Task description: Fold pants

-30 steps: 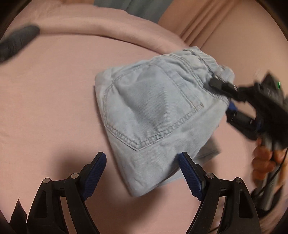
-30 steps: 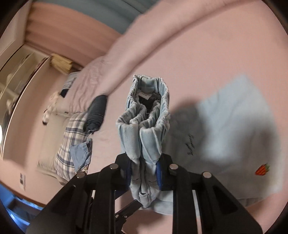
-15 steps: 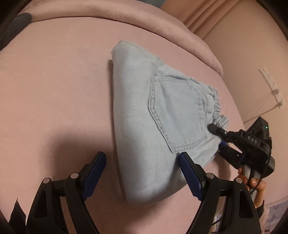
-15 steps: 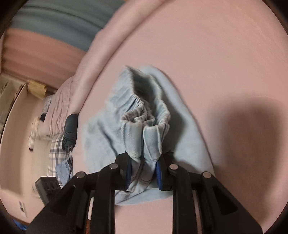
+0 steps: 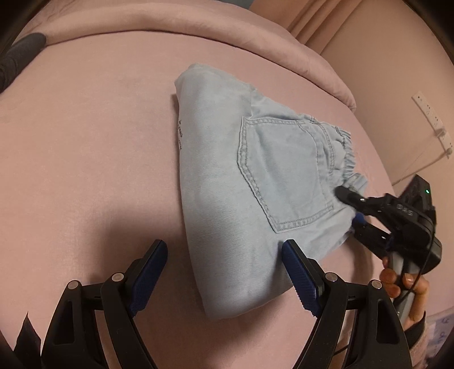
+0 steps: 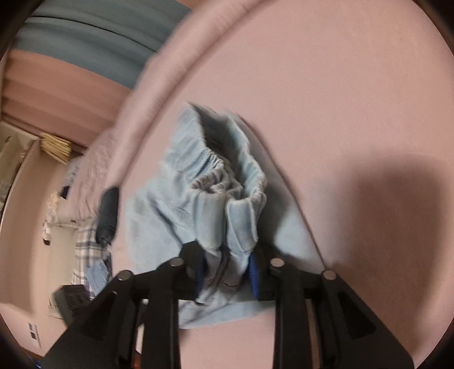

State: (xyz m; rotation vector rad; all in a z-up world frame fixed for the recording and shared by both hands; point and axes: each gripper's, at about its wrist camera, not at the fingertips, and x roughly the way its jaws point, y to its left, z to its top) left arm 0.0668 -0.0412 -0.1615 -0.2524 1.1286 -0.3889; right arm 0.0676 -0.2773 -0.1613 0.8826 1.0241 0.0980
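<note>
Denim pants [image 5: 249, 187], pale blue and folded into a thick bundle, lie on the pink bed cover [image 5: 90, 147] just ahead of my left gripper [image 5: 224, 272], with the back pocket [image 5: 283, 170] facing up and the gathered elastic waistband [image 5: 344, 154] turned toward my right. My left gripper stands wide, its blue-padded fingers [image 5: 300, 276] spread with nothing between them; the near folded end of the pants sits ahead of the gap, and the right-hand finger overlaps the cloth's edge in the view, though I cannot tell whether it touches. My right gripper [image 5: 353, 208] comes in from the right side of that view, its black fingers pinched onto the waistband corner, my right hand [image 5: 403, 286] wrapped around its handle below. From the right wrist camera, my right gripper [image 6: 227, 269] is clamped narrow on the waistband [image 6: 224, 181], which bunches up in folds directly in front of the fingers, the rest of the pants [image 6: 159, 227] spreading flat on the cover beyond and to the left. That view is blurred. Farther off to the left of the right tool lie a dark rolled item [image 6: 107, 215] and a plaid cloth [image 6: 85, 255] at the bed's edge, and a raised pink roll of bedding [image 5: 170, 25] runs across beyond the pants in the left view
</note>
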